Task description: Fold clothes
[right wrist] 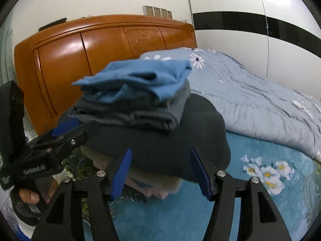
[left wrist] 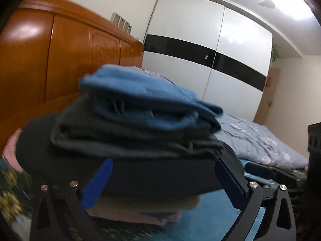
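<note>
Here a soft, floppy stack of folded clothes is seen on the bed; both the left gripper and right gripper are spread wide around its black bottom layer, best held low and broadly.

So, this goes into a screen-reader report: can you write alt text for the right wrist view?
A stack of folded clothes sits on a bed, blue top over grey and black layers, with the open right gripper level with its base. The left gripper reaches in from the left; a wooden headboard and floral quilt lie behind.
</note>
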